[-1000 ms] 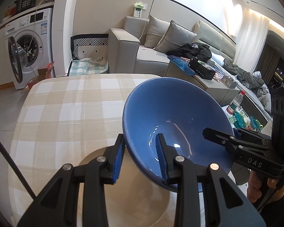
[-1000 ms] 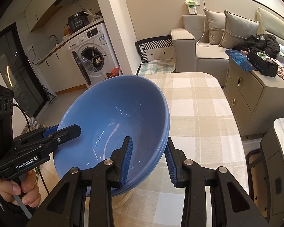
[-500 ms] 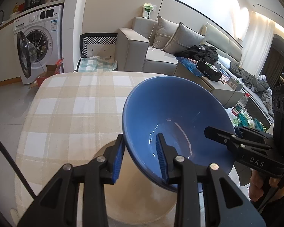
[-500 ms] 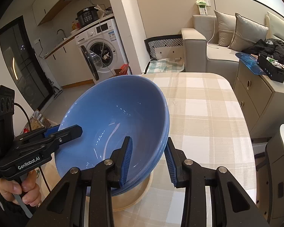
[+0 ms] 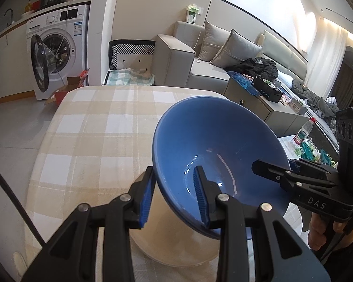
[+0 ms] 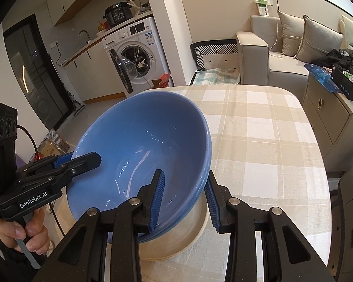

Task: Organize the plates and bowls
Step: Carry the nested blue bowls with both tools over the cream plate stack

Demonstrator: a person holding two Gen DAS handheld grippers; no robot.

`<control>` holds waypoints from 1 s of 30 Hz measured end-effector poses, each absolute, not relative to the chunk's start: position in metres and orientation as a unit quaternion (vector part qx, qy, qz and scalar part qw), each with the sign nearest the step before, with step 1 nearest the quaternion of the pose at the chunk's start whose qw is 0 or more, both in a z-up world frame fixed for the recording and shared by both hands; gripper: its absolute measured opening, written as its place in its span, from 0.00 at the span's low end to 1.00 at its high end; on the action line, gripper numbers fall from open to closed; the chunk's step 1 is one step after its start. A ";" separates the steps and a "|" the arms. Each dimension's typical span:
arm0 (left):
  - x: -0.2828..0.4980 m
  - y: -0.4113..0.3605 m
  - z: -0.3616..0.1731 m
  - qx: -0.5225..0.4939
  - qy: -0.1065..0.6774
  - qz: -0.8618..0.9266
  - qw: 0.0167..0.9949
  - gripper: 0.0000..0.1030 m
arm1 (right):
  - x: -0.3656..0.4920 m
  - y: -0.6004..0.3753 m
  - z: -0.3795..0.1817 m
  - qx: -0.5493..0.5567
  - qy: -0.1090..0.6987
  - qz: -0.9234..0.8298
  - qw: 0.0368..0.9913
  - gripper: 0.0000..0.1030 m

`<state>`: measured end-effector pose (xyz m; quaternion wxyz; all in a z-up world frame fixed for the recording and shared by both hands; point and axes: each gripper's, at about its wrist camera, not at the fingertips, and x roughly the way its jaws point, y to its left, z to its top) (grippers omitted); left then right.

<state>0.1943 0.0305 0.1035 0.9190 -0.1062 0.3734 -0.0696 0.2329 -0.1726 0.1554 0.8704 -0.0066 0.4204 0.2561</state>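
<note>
Bowl held two-handed above plate, centre of both frames.
We see the left gripper (image 5: 174, 192) and right gripper (image 6: 183, 199) each clenched on opposite rims of the glossy blue bowl (image 5: 218, 150), one pad inside, one outside. Only the right view shows a second rim line, suggesting nested bowls. A cream plate (image 5: 176, 242) lies beneath on the checked tablecloth (image 5: 101, 127).

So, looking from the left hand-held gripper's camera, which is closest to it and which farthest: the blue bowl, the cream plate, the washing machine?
1. Blue bowl: its rim sits between the left hand-held gripper's fingers.
2. Cream plate: on the table just under the bowl.
3. Washing machine: far across the room, upper left, door open.
</note>
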 end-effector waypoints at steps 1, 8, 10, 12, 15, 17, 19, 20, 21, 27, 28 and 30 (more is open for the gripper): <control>0.193 0.032 0.102 -0.107 0.374 -0.068 0.919 0.31 | 0.232 -0.171 0.154 -0.007 0.421 0.257 0.870 0.34; 0.186 0.039 0.093 -0.113 0.379 -0.062 0.916 0.31 | 0.227 -0.162 0.143 -0.010 0.430 0.264 0.863 0.34; 0.184 0.041 0.091 -0.116 0.381 -0.060 0.915 0.31 | 0.226 -0.159 0.141 -0.011 0.432 0.266 0.861 0.34; 0.182 0.044 0.088 -0.118 0.383 -0.059 0.914 0.31 | 0.225 -0.157 0.139 -0.012 0.434 0.268 0.860 0.34; 0.180 0.045 0.084 -0.119 0.385 -0.057 0.913 0.31 | 0.224 -0.155 0.136 -0.013 0.436 0.269 0.859 0.34; 0.179 0.046 0.081 -0.120 0.387 -0.056 0.912 0.31 | 0.225 -0.153 0.134 -0.014 0.438 0.270 0.857 0.34; 0.178 0.047 0.079 -0.122 0.389 -0.055 0.911 0.31 | 0.224 -0.152 0.130 -0.015 0.441 0.270 0.856 0.34; 0.178 0.048 0.077 -0.122 0.391 -0.055 0.911 0.31 | 0.225 -0.152 0.128 -0.016 0.443 0.271 0.855 0.34; 0.177 0.048 0.075 -0.123 0.392 -0.054 0.910 0.31 | 0.225 -0.151 0.127 -0.016 0.444 0.270 0.854 0.34; 0.178 0.050 0.065 -0.127 0.401 -0.054 0.906 0.31 | 0.225 -0.149 0.116 -0.019 0.453 0.269 0.850 0.34; 0.179 0.050 0.064 -0.127 0.402 -0.054 0.905 0.31 | 0.225 -0.148 0.114 -0.020 0.454 0.268 0.849 0.34; 0.178 0.049 0.061 -0.126 0.405 -0.054 0.904 0.31 | 0.225 -0.148 0.111 -0.019 0.458 0.267 0.848 0.34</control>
